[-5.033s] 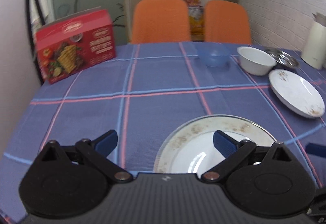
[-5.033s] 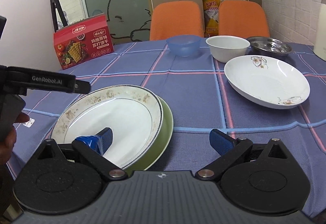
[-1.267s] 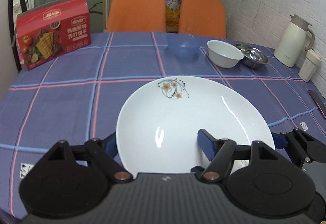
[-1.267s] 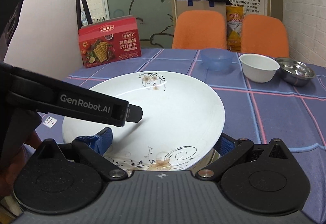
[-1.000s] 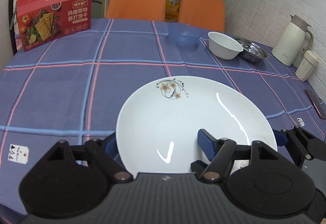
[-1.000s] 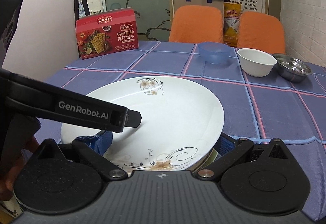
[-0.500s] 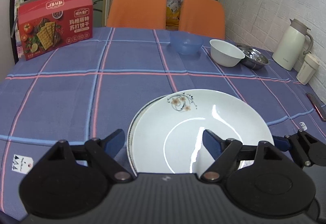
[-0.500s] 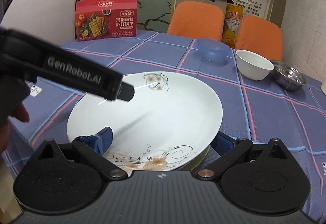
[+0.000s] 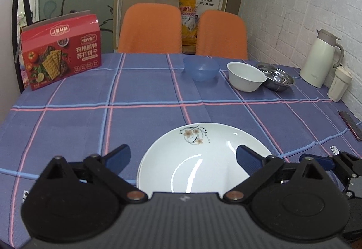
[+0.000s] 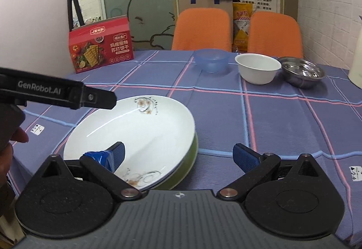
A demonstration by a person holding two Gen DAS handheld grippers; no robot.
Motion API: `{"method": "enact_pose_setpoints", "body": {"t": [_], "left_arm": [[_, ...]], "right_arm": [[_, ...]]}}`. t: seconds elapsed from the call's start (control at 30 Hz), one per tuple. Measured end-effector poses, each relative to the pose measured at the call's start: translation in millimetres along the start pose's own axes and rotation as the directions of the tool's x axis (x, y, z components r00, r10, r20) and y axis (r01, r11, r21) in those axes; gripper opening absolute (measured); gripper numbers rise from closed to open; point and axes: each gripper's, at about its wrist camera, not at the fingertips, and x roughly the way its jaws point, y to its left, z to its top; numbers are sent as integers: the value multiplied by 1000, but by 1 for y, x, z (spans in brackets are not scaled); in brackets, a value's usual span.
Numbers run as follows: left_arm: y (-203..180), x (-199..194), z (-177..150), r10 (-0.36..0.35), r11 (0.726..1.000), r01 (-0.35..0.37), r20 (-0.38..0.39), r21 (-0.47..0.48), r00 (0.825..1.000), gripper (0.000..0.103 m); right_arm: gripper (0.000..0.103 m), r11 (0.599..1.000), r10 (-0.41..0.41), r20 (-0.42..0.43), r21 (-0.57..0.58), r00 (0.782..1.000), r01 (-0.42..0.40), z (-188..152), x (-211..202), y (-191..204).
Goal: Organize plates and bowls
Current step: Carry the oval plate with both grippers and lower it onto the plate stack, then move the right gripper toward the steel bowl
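Observation:
A white floral plate [image 9: 199, 158] lies on top of a stack near the table's front edge; a green plate [image 10: 191, 158] shows under its rim. My left gripper [image 9: 182, 157] is open above the stack's near side, a finger on either side, touching nothing. My right gripper [image 10: 179, 156] is open too, with its left pad [image 10: 116, 154] over the plate's near rim and its right finger over bare cloth. At the far side stand a blue bowl [image 9: 201, 68], a white bowl [image 9: 245, 76] and a steel bowl [image 9: 277, 78] in a row.
A red cracker box [image 9: 61, 50] stands at the far left. At the right are a cream jug [image 9: 321, 61], a small cup [image 9: 339, 85] and a dark flat object [image 9: 349, 122]. Two orange chairs [image 9: 150, 27] stand behind the table. A hand [image 10: 9, 136] holds the left gripper.
The floral plate came down onto the stack. My left gripper opened wider and drew back and up from it. The right gripper also pulled back a little.

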Motion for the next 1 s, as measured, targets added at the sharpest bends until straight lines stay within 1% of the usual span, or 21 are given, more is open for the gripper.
{"method": "enact_pose_setpoints", "body": {"t": [0.1, 0.33, 0.5, 0.63, 0.8, 1.0], "left_arm": [[-7, 6, 2, -11, 1000, 11, -16, 3, 1000, 99], [-26, 26, 8, -16, 1000, 18, -63, 26, 998, 99], [-45, 41, 18, -20, 998, 24, -81, 53, 997, 99], [-64, 56, 26, -37, 996, 45, -102, 78, 994, 99], [-96, 76, 37, -43, 988, 59, -117, 139, 992, 99], [-135, 104, 53, -27, 974, 54, -125, 220, 992, 99]], "right_arm": [[90, 998, -3, -11, 56, 1000, 3, -2, 2, -18], [90, 991, -31, -22, 127, 999, 33, -6, 5, -52], [90, 984, -53, -21, 167, 998, 56, -6, 5, -79], [90, 974, -81, -20, 209, 997, 83, -7, 4, -105], [90, 952, -113, -9, 287, 994, 111, -9, 1, -139], [90, 930, -162, 8, 334, 987, 150, -8, -3, -174]]}}
